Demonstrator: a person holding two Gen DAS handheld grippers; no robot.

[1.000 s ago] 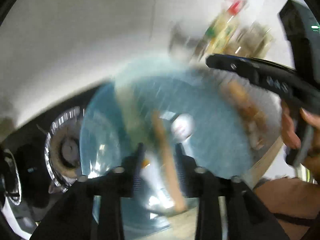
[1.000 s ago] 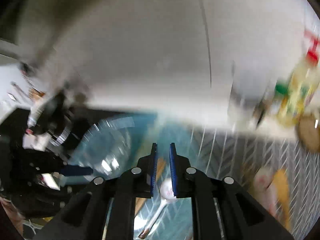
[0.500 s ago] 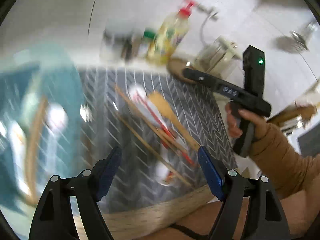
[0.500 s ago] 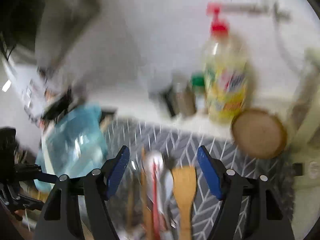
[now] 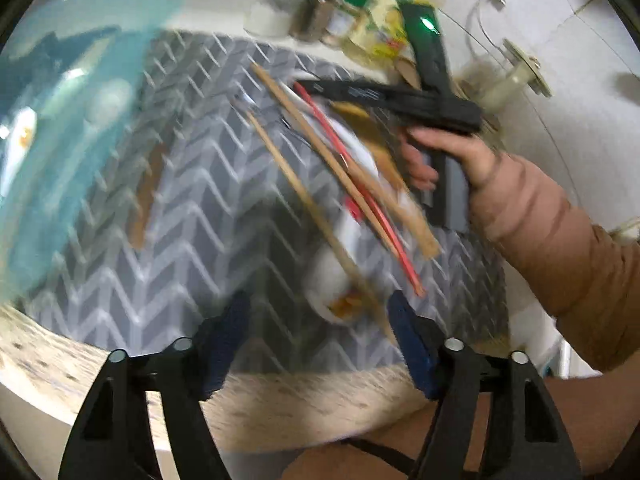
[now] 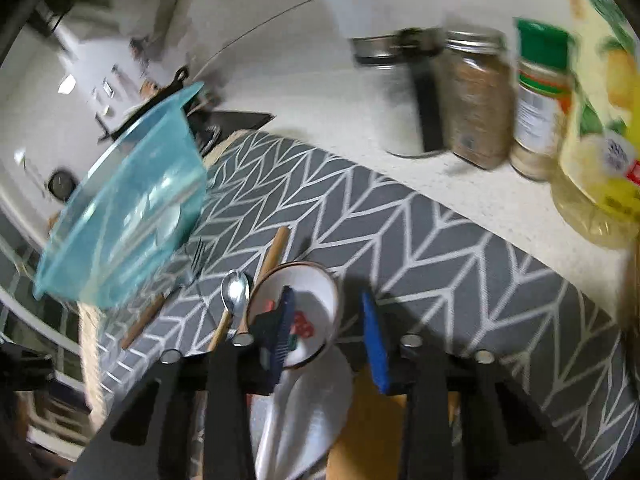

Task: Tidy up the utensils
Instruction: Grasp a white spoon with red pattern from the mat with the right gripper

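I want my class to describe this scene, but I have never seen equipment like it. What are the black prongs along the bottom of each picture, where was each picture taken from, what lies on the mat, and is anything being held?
There is no robot here. A person holds a hand-operated gripper in each hand, and a wide-angle camera on each one looks forward along its two fingers. The black prongs are those fingers.

One picture comes from the left gripper, the other from the right gripper. Both are open and hold nothing. The left view also shows the person's right hand gripping the other tool's handle.

On the grey patterned mat lie wooden chopsticks, a red chopstick, a metal spoon, a white ceramic spoon and a wooden spatula. A blue glass bowl stands to the left. Spice jars stand behind the mat.
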